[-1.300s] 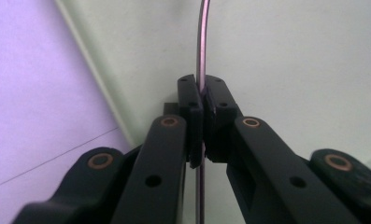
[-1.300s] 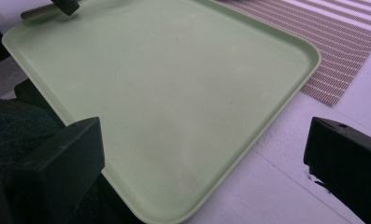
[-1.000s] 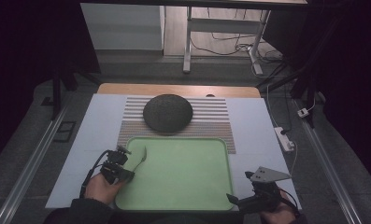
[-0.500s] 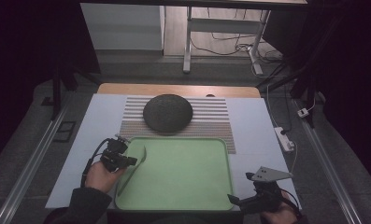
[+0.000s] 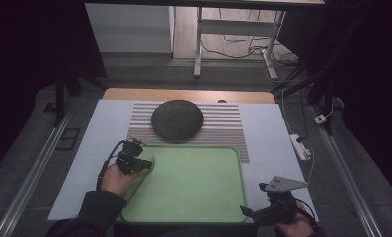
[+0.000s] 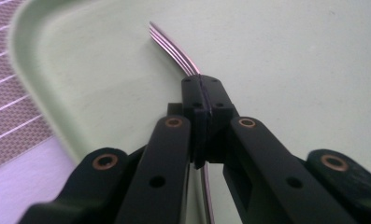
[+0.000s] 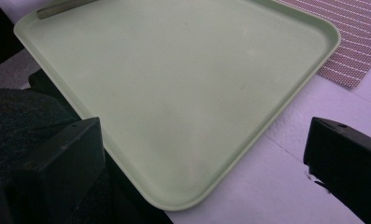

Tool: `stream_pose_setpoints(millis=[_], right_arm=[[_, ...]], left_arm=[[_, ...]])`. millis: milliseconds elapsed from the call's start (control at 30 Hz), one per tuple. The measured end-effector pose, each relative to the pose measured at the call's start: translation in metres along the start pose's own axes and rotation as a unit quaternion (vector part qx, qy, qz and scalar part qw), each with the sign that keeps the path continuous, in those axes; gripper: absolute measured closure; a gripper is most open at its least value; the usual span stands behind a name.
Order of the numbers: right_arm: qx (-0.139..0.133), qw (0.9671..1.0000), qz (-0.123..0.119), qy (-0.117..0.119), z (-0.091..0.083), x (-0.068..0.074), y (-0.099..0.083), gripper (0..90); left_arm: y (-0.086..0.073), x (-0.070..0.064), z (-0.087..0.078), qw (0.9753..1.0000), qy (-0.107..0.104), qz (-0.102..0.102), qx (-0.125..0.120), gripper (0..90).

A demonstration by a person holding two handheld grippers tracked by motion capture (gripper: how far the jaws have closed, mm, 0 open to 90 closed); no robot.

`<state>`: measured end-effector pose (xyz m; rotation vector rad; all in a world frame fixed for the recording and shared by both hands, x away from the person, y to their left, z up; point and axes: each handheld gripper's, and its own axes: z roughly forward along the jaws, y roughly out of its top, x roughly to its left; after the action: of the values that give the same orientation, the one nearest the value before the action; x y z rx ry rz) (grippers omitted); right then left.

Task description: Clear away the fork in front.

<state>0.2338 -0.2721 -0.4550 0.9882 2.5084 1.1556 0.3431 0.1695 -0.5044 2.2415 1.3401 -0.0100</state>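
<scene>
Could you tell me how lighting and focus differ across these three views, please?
High view: dim, the room's edges nearly black, the green tray evenly lit. Left gripper view: the fork tines fairly sharp, the left gripper arms soft up close. Right gripper view: the right gripper blurred, the tray's far rim clear.

A dark round bowl [image 5: 177, 120] sits upside down on a striped mat [image 5: 223, 129] at the far side of the table; a white power strip [image 5: 300, 147] lies at the right edge (its cable runs off toward the floor); a desk frame [image 5: 233, 42] stands beyond.
</scene>
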Motion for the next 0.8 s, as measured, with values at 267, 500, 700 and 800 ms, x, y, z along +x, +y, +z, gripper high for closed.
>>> stream_pose_setpoints(millis=[267,500,700,800], right_arm=[[0.002,1.0,0.0,0.003,0.0,0.0,0.0,0.0],[0.004,1.0,-0.002,0.007,0.0,-0.001,0.0,0.0],[0.005,1.0,0.0,0.009,0.001,-0.001,0.0,0.0],[0.004,0.9999,0.0,0.009,0.001,-0.001,0.0,0.0]], left_arm=[[0.006,-0.014,0.005,0.9997,-0.002,0.025,-0.001,88.7],[0.005,-0.02,0.015,0.9976,-0.045,0.05,0.017,88.7],[0.003,-0.023,0.021,0.9974,-0.027,0.06,0.029,88.8],[0.002,-0.018,0.019,0.9983,-0.015,0.049,0.028,88.8]])
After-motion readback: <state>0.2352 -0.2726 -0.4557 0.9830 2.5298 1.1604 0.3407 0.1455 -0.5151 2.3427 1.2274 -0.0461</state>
